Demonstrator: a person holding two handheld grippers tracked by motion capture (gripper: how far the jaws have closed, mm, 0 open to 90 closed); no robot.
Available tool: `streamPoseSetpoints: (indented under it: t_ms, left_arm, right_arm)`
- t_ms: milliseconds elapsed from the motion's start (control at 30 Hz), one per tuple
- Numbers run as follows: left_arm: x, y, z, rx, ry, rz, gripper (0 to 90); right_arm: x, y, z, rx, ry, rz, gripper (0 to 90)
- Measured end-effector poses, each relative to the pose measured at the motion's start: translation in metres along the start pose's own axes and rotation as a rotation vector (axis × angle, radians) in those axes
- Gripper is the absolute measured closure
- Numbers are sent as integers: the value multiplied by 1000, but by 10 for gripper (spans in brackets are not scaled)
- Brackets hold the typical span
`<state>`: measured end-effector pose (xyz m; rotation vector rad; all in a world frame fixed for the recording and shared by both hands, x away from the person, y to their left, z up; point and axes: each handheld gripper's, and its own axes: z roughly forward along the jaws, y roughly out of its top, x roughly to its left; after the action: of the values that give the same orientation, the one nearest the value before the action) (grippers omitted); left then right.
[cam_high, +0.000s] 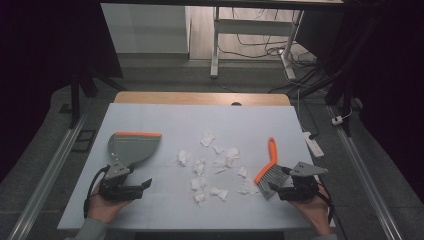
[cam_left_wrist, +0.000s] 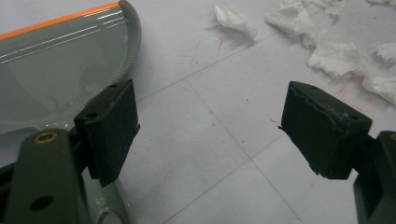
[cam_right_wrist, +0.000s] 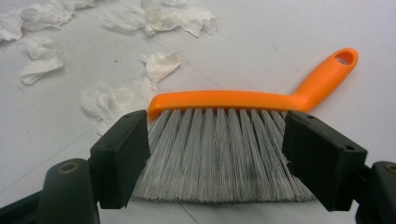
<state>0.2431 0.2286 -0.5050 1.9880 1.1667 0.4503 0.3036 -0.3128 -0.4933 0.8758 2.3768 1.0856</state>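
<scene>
A grey dustpan (cam_high: 132, 147) with an orange lip lies at the left of the white table top (cam_high: 165, 215). In the left gripper view the dustpan (cam_left_wrist: 56, 70) is at the upper left, and my left gripper (cam_left_wrist: 210, 109) stands open over bare table, its left jaw beside the pan's handle end. An orange-handled brush (cam_high: 269, 165) with grey bristles lies at the right. My right gripper (cam_right_wrist: 217, 140) is open, with the brush's bristles (cam_right_wrist: 219, 158) between its jaws. Crumpled white paper scraps (cam_high: 215, 165) are scattered across the middle.
A person's hands hold both grippers, the left gripper (cam_high: 142, 186) and the right gripper (cam_high: 275, 189), at the near edge. A white power strip (cam_high: 314, 142) lies off the table's right side. Desk legs and cables stand on the floor behind the table.
</scene>
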Motion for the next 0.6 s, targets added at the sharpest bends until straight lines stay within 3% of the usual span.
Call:
streamPoseSetpoints:
  t_ms: [600]
  left_arm:
    - [0,0,0,-8,-5,-11,195]
  right_arm:
    - [3,1,-2,-14,-1,6,235]
